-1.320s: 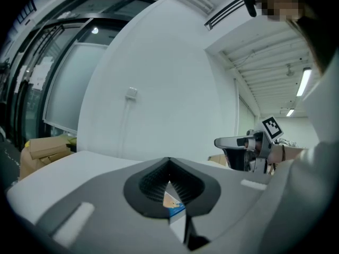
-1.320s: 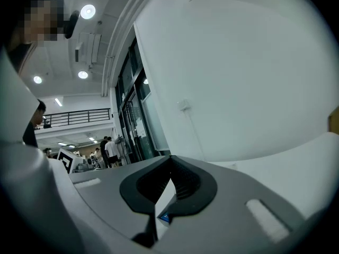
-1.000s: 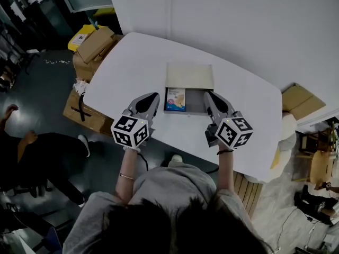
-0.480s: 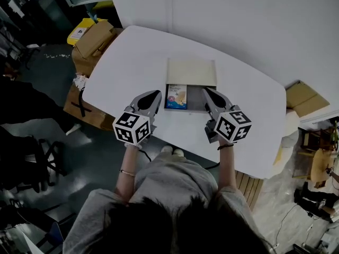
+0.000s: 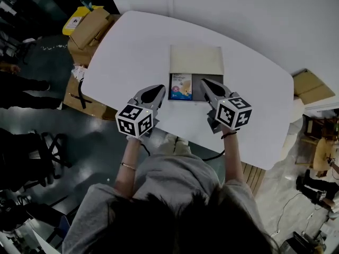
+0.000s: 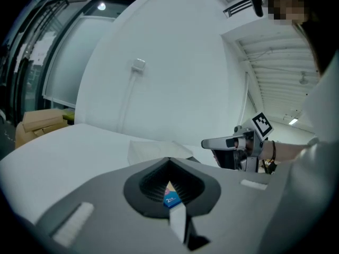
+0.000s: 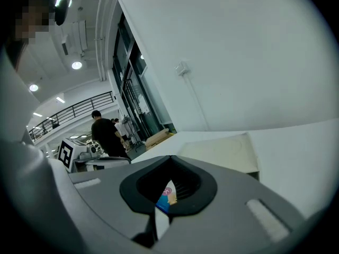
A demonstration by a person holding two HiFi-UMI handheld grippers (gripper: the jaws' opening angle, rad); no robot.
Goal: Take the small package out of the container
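Flanking the shallow grey container with its beige lid open (image 5: 197, 61) on the white rounded table (image 5: 132, 52), the left gripper (image 5: 160, 88) and right gripper (image 5: 203, 82) both have their jaws pressed together, empty. The small blue-and-cream flat package (image 5: 180, 86) lies inside the container, between their tips.

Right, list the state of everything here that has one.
container: open, on the table.
lid: folded back flat.
small package: lying inside the container, not gripped.
left gripper: shut, empty.
right gripper: shut, empty.
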